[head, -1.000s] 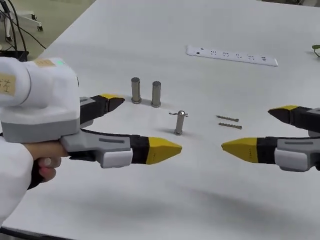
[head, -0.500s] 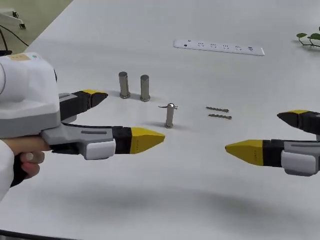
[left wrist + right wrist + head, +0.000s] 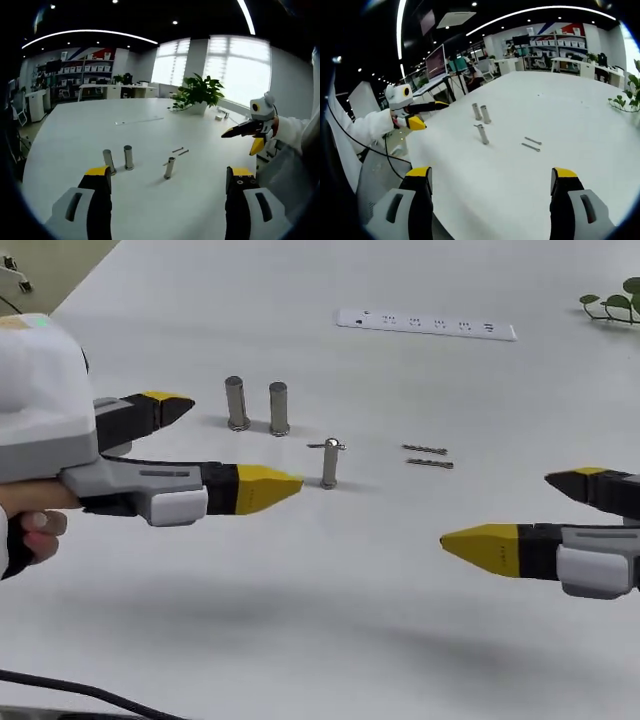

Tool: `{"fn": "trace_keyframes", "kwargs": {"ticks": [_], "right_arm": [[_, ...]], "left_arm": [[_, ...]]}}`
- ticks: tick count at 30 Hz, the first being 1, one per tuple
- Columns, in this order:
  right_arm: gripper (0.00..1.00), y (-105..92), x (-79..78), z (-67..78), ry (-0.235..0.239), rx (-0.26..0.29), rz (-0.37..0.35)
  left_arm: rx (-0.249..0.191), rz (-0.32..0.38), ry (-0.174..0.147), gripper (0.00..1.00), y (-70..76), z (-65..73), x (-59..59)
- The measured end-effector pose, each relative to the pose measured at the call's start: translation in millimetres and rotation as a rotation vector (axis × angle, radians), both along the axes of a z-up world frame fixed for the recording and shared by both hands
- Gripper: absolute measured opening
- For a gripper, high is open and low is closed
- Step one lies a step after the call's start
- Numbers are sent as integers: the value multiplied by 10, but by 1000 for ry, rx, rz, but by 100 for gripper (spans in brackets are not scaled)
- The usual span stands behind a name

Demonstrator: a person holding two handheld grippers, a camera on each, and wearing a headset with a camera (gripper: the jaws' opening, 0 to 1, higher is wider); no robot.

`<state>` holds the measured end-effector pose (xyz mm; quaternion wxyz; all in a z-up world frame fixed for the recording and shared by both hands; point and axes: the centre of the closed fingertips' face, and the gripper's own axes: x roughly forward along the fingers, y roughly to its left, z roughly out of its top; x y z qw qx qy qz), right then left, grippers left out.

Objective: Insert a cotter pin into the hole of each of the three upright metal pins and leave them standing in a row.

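At the far left of the head view a hand (image 3: 28, 536) is gripping the left claw (image 3: 245, 441), which is hovering over the pale, matte desk (image 3: 350, 630) with its black, yellow-tipped jaws spread wide and holding nothing. Just past it two bare metal pins (image 3: 258, 406), smooth grey cylinders, are standing upright side by side. Right of them, slightly nearer, a third pin (image 3: 330, 465) is standing with a cotter pin (image 3: 324, 446) poking sideways through its top. Farther right two loose cotter pins (image 3: 428, 457), thin and dark, are lying parallel on the desk. At the right edge the right claw (image 3: 497, 508) is hovering, jaws spread and empty. A long white power strip (image 3: 428, 324) is lying flat at the desk's far side, with green leaves (image 3: 612, 300) showing at the corner.

The left gripper view is adding the room behind: bright windows, a leafy potted plant (image 3: 198, 92) and shelves, with the right claw (image 3: 240, 142) reaching out of a white sleeve. The right gripper view is facing the other way, showing the left claw (image 3: 435, 115), monitors and a black cable (image 3: 380, 150) trailing down.
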<state>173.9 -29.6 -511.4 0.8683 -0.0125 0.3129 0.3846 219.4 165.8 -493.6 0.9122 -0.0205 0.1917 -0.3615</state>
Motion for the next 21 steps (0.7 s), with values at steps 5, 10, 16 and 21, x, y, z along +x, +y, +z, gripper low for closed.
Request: {"fn": "trace_keyframes", "kwargs": {"ticks": [5, 10, 16, 21], "right_arm": [[96, 5, -44, -12, -1, -6, 5], [98, 27, -89, -13, 7, 11, -6], [98, 36, -121, -51, 17, 7, -7], [98, 24, -122, -67, 23, 3, -7]], "left_arm": [[32, 25, -21, 92, 107, -2, 177], [78, 53, -27, 92, 217, -56, 367], [112, 67, 2, 92, 274, -181, 531], [154, 64, 9, 90, 300, -274, 642]]}}
